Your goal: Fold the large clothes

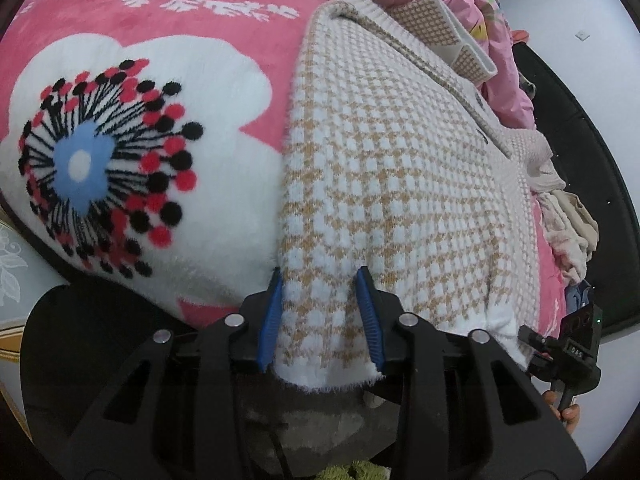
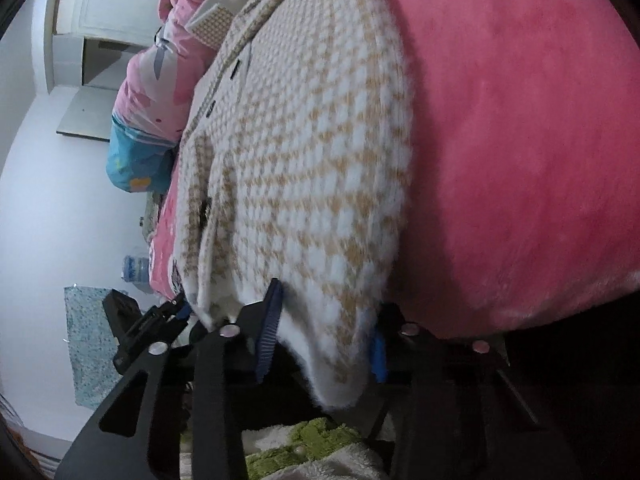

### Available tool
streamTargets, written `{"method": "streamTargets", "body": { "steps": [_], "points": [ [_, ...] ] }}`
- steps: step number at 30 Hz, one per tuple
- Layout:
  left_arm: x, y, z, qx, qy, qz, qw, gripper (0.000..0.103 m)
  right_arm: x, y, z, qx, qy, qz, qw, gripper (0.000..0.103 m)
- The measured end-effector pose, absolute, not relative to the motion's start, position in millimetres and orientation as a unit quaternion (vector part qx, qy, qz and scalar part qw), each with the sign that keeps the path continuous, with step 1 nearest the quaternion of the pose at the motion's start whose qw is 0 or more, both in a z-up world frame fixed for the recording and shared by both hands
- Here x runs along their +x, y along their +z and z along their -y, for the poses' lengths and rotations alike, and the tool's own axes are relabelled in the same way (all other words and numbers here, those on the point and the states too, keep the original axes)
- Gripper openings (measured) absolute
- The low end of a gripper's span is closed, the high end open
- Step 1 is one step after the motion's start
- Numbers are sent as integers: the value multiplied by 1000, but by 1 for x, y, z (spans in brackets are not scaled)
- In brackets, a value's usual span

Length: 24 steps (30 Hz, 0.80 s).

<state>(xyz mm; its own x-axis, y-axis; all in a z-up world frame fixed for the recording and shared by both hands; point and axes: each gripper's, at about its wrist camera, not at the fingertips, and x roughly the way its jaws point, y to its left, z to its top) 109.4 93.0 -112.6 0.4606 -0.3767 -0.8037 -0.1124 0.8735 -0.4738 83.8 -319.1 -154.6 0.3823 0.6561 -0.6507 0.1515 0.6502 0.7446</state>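
A large knitted cardigan with a white and tan houndstooth pattern lies spread on a pink blanket on a bed. My left gripper is at its near hem; the blue fingers stand apart with the hem lying between them. In the right wrist view the cardigan runs away from me, and my right gripper straddles the other corner of the hem, its fingers apart with fabric draped between them. The right gripper also shows in the left wrist view.
A pink quilt is heaped beyond the cardigan. Beige clothes lie at the bed's right edge. A blue bundle and a water bottle sit by the white wall. A green fluffy cloth lies below the right gripper.
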Motion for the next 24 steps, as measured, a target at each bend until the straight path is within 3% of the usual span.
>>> {"method": "streamTargets", "body": {
  "steps": [1,3,5,15,20,24],
  "points": [
    [109,-112,-92,-235,-79,-514,822,25,83,-154,318,378,168,-528,742,29],
    [107,-107,-89,-218,-74,-511,828,17,80,-149,315,368,165,-522,752,15],
    [104,-101,-86,-194,-72,-505,838,12,76,-137,311,351,160,-512,768,12],
    [66,-17,-89,-93,-76,-421,899,6,48,-29,340,285,166,-412,850,9],
    [36,9,-77,-40,-98,-411,906,6,16,-13,359,278,166,-401,857,9],
    [15,-2,-78,-56,-117,-446,886,6,-6,-38,374,288,149,-429,843,9]
  ]
}}
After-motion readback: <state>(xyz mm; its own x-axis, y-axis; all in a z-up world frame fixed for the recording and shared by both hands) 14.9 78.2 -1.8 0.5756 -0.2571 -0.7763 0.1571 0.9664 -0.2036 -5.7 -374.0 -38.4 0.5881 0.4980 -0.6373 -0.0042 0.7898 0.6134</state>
